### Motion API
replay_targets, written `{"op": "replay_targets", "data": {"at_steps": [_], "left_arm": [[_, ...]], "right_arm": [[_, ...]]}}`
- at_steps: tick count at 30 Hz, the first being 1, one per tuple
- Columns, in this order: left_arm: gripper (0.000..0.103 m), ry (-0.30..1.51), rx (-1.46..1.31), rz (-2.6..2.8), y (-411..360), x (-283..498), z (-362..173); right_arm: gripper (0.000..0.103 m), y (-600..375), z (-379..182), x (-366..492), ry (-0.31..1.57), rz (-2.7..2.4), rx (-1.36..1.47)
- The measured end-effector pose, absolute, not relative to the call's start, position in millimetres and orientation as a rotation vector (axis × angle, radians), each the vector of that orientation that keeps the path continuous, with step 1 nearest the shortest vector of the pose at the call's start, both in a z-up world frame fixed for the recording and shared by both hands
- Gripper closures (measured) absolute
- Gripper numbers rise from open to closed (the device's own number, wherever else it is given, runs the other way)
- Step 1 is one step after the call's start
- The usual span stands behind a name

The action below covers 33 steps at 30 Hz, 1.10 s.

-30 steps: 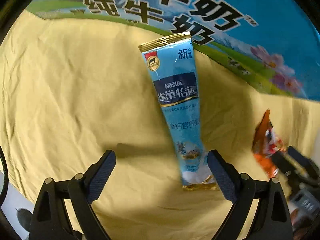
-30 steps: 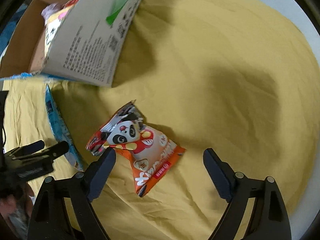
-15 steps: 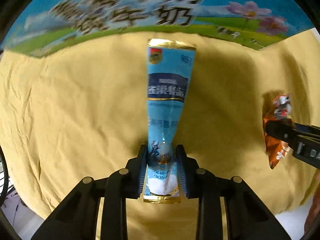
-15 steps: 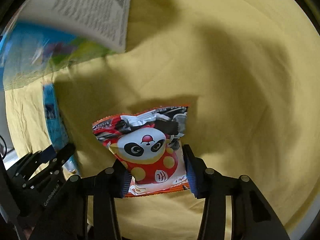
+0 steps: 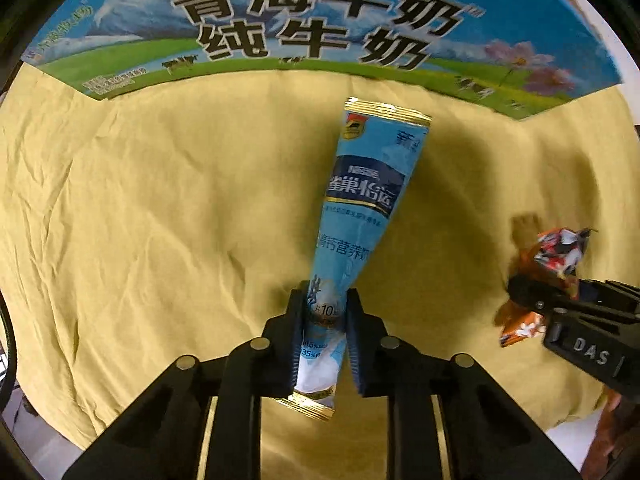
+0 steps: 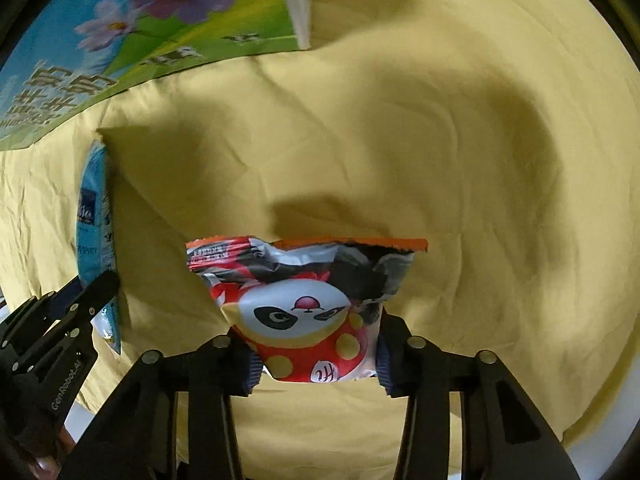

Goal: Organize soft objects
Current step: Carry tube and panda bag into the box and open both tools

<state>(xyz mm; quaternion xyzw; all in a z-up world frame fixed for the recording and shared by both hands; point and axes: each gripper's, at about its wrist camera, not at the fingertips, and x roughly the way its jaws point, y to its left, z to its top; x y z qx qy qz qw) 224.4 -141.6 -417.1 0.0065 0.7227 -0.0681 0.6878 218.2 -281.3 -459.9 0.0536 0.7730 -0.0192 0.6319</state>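
Note:
My left gripper [image 5: 325,312] is shut on the lower end of a long blue Nestle milk-powder sachet [image 5: 364,208], held up off the yellow cloth [image 5: 160,208]; the sachet points toward the milk carton box [image 5: 320,24]. My right gripper [image 6: 316,356] is shut on an orange and red panda snack packet [image 6: 308,296], lifted above the cloth. In the left wrist view the right gripper [image 5: 576,312] shows at the right with the panda packet [image 5: 556,256]. In the right wrist view the left gripper [image 6: 80,300] and the sachet [image 6: 94,208] show at the left.
A yellow wrinkled cloth [image 6: 400,140] covers the surface. The blue and green milk carton box [image 6: 120,40] stands at the far side, its side wall facing me. The cloth's edge and a white surface [image 5: 576,440] show at the lower right.
Both grippers closed on their packets, the left on the sachet and the right on the panda packet, and lifted them off the cloth. Both views have swung toward the box.

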Motion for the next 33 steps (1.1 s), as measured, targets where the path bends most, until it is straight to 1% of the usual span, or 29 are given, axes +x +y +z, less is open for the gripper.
{"op": "replay_targets", "data": {"at_steps": [3,7,9,13,15,18,20,22,27,29,31,33], "left_arm": [[0.088,1.583,0.0,-0.158,-143,228,-390],[0.088,1.56,-0.044,-0.171,-127,218,-359],[0.088,1.536,-0.075,-0.186,-120,213,-335],[0.088,1.475,-0.107,-0.186,-110,216,-288],[0.088,1.44,-0.149,-0.187,-91,226,-261],[0.088,1.374,-0.156,-0.182,-61,248,-233],[0.088,1.337,-0.148,-0.178,-56,261,-220],[0.088,1.318,-0.155,-0.167,-50,281,-212],[0.088,1.339,-0.236,-0.148,-35,335,-224],[0.088,1.365,-0.264,-0.15,-19,357,-239],[0.088,1.391,-0.279,-0.143,-15,374,-249],[0.088,1.426,-0.278,-0.148,-16,391,-266]], "right_arm": [[0.062,-270,-450,207,1.748,-0.037,0.141],[0.063,-256,-430,201,1.723,-0.006,0.159],[0.063,-252,-415,197,1.703,0.021,0.173],[0.063,-249,-369,199,1.642,0.08,0.206],[0.063,-243,-351,197,1.606,0.104,0.213],[0.063,-234,-311,221,1.539,0.138,0.204],[0.063,-229,-294,250,1.512,0.155,0.201],[0.063,-215,-273,278,1.48,0.163,0.186],[0.063,-197,-251,317,1.445,0.174,0.157],[0.063,-191,-254,339,1.447,0.175,0.165],[0.063,-192,-251,355,1.447,0.168,0.167],[0.063,-189,-260,374,1.466,0.165,0.185]]}}
